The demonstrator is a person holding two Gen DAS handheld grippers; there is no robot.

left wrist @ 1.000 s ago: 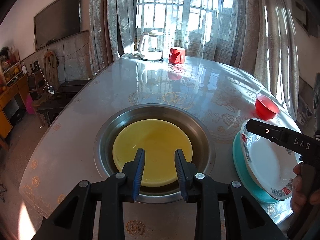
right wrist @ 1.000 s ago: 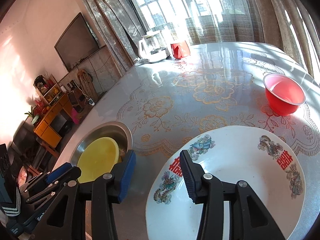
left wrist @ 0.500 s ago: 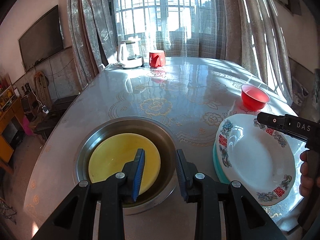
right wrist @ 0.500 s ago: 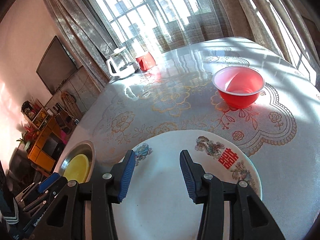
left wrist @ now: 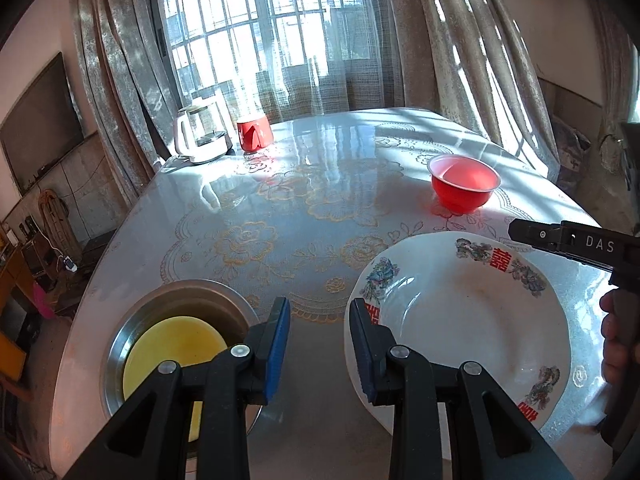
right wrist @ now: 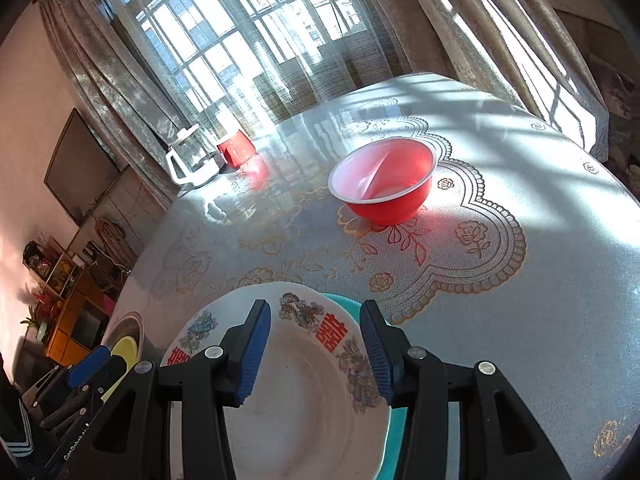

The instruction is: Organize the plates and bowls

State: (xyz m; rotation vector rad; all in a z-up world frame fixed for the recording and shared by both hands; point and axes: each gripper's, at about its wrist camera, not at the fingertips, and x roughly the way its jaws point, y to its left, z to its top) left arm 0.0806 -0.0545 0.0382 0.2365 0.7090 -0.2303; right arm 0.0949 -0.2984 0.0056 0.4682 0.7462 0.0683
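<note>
A white plate (left wrist: 460, 320) with red characters and bird patterns lies on a teal plate (right wrist: 394, 432) at the table's near right. A yellow plate (left wrist: 172, 352) lies inside a steel basin (left wrist: 132, 336) at the near left. A red bowl (left wrist: 464, 188) stands farther back on the right; it also shows in the right wrist view (right wrist: 386, 182). My left gripper (left wrist: 318, 344) is open and empty, over the table between the basin and the white plate. My right gripper (right wrist: 314, 354) is open and empty above the white plate (right wrist: 288, 400).
A white kettle (left wrist: 200, 136) and a red mug (left wrist: 254, 134) stand at the table's far edge by the curtained window. A patterned cloth (right wrist: 460, 248) covers the table. A TV and shelves line the wall to the left.
My left gripper has swung right, from over the yellow plate to the gap beside the white plate. My right gripper has turned toward the red bowl, which looks nearer.
</note>
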